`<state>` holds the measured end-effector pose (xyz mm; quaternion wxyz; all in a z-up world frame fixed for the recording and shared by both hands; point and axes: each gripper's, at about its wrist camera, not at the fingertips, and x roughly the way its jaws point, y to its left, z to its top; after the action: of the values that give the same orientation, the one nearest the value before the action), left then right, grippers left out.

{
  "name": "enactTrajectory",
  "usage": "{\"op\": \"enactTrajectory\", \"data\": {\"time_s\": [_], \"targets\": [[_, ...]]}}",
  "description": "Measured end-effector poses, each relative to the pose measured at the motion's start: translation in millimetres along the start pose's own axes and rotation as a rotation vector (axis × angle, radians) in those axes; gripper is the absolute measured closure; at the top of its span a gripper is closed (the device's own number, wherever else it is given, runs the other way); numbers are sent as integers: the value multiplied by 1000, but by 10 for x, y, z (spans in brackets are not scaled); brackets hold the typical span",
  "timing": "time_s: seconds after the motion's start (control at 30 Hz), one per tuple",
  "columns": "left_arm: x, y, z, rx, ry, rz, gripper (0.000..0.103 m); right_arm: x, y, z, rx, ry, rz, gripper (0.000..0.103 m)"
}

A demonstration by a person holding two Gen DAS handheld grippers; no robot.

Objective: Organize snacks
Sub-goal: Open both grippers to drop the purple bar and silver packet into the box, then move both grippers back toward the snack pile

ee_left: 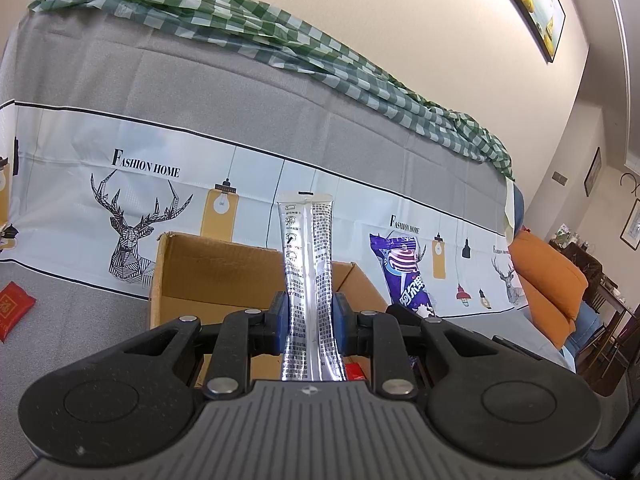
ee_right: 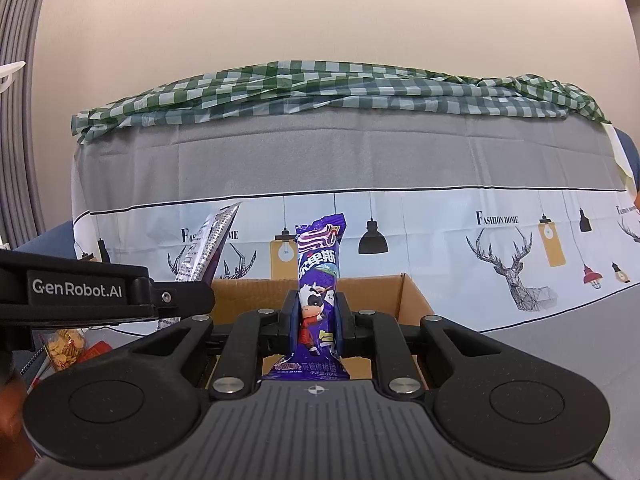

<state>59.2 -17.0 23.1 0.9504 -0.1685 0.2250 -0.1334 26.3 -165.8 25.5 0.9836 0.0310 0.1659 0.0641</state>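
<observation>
My left gripper (ee_left: 308, 322) is shut on a silver snack packet (ee_left: 306, 264) that stands upright between its blue pads, above an open cardboard box (ee_left: 180, 280). My right gripper (ee_right: 319, 322) is shut on a purple snack packet (ee_right: 319, 280) with a cartoon cow, also upright, over the same cardboard box (ee_right: 412, 300). The purple packet (ee_left: 404, 272) shows at the right in the left wrist view. The silver packet (ee_right: 204, 252) and the left gripper's body show at the left in the right wrist view. A red item (ee_left: 356, 372) lies inside the box.
A red packet (ee_left: 14, 310) lies on the grey cover at the left. A clear bag of yellow snacks (ee_right: 64, 346) and a red packet (ee_right: 96, 350) lie left of the box. A printed cloth (ee_left: 120, 184) covers the sofa back behind. An orange cushion (ee_left: 552, 280) is at the right.
</observation>
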Motion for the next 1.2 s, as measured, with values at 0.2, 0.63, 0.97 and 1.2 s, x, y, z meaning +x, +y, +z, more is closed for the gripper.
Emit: {"op": "enactTrajectory", "data": {"time_s": [0.2,0.63,0.97,1.2], "targets": [[-10,23,-9,-8,0,-16,76,19,-2,-4,-8,9,7,85],[-76,117,18,-11,-14,10,60,144,126,-91,-34,86,15,48],[-213,550,163,-66,-9,75,60,169,435,-126,-70,98,61,46],[-419,1009,263,-65,16,123,60,164,706,-164,-98,95,93,44]]}}
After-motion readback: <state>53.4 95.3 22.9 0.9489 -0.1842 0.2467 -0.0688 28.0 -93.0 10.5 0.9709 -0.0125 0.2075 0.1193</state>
